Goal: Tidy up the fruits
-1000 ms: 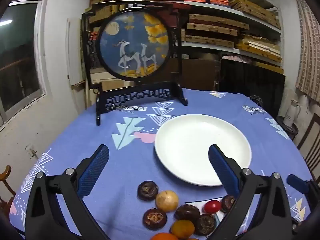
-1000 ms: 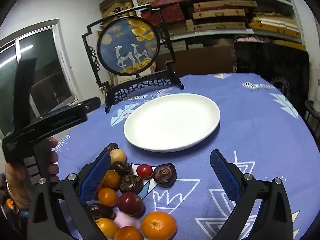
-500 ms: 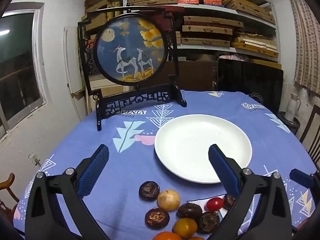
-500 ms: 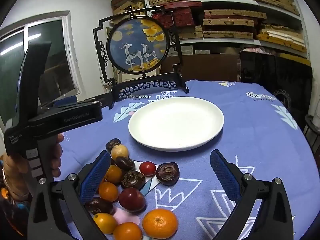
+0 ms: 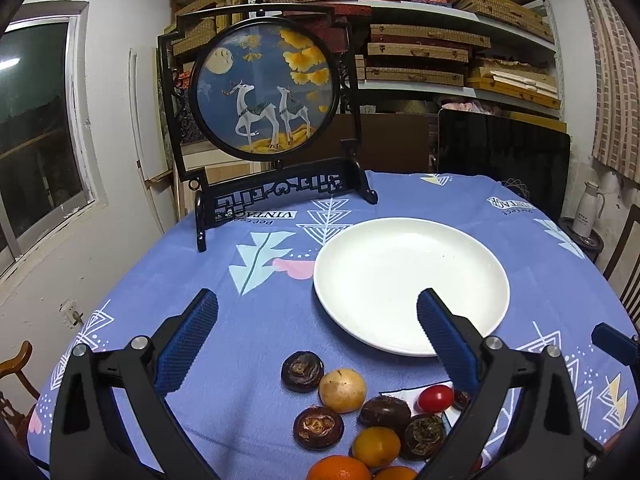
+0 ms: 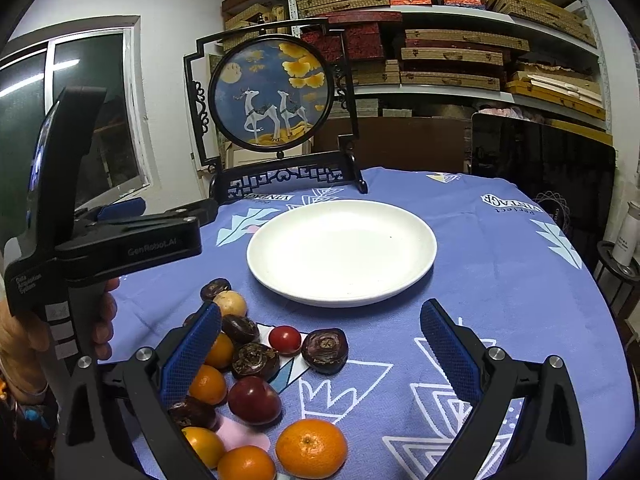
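Both views are seen to have levelled since a second ago: more shelf and wall is taken in, less of the near counter. No fruit is seen to have shifted and nothing has been gripped; the sorting is judged not yet begun.

Left tool (image 5: 318,322): fingers held wide apart, nothing between them, hovering above the fruits and just short of the plate (image 5: 472,264). Right tool (image 6: 320,328): fingers likewise spread and empty, held over the near side of the heap. The left tool's body, gripped in the hand (image 6: 24,332), is seen at the left edge of the right view.

Fruits are clustered on the counter (image 6: 500,272) just in front of the plate, none on it. Noted: a tomato (image 6: 285,340), a plum (image 6: 255,400), an orange (image 6: 311,448), a pale yellow fruit (image 5: 343,390), several smaller oranges and dark wrinkled fruits (image 5: 302,371). The plate is bare.

The counter is round and covered by a blue cloth with white tree and triangle prints. At its far edge stands a screen (image 5: 266,92), a round deer picture in a black frame. Behind it are shelves (image 5: 420,36) stacked with flat boxes, a window (image 5: 36,140) on the left, and a white flask (image 5: 591,210) on a side stand to the right.
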Tool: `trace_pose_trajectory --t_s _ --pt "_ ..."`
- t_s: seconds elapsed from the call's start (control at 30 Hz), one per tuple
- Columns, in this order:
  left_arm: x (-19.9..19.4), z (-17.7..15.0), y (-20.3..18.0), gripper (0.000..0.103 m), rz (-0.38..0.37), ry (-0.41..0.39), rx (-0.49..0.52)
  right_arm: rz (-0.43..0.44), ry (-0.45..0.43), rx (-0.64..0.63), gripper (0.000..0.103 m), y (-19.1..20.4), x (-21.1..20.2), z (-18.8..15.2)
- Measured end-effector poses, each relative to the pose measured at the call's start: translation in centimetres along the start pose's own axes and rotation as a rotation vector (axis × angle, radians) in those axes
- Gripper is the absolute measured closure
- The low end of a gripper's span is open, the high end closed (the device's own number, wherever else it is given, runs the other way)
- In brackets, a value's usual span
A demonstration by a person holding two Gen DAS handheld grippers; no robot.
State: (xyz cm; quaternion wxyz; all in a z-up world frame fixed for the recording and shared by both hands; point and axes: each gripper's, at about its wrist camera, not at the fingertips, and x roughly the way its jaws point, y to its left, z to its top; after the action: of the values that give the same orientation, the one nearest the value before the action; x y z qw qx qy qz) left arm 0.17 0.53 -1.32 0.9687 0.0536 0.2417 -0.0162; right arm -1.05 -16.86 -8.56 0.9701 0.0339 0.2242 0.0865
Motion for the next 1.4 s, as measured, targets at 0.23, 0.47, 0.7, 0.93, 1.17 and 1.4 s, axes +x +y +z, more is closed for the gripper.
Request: trace_pose_trajectory --t_s 0.23,0.47,0.7,0.93,1.17,1.4 --pt "-0.2 -0.1 0.0 0.005 0.004 -0.004 0.007 0.008 -0.015 -0.004 0.003 0.0 -0.2 0.0" --pt "-0.4 -0.3 -0.1 0.005 0.008 0.001 0.021 0.008 -0.005 -0.009 0.003 0.0 -0.2 -0.2" --pt "-0.7 -0.3 0.0 0.005 0.003 0.005 0.024 0.011 0.005 -0.031 0.003 0.5 -0.2 -0.3" --pt "-1.5 -1.2 1.7 0.005 0.002 0.022 0.067 0.038 0.047 -0.079 0.003 0.6 -0.9 -0.6" --pt "-3.5 -5.2 4.9 0.005 -0.070 0.097 0.154 0.129 0.201 -0.190 0.003 0.3 -2.4 -3.6" --pt "-4.8 -10.0 6.0 0.005 -0.208 0.241 0.263 0.234 0.352 -0.258 0.020 2.1 -2.8 -7.3"
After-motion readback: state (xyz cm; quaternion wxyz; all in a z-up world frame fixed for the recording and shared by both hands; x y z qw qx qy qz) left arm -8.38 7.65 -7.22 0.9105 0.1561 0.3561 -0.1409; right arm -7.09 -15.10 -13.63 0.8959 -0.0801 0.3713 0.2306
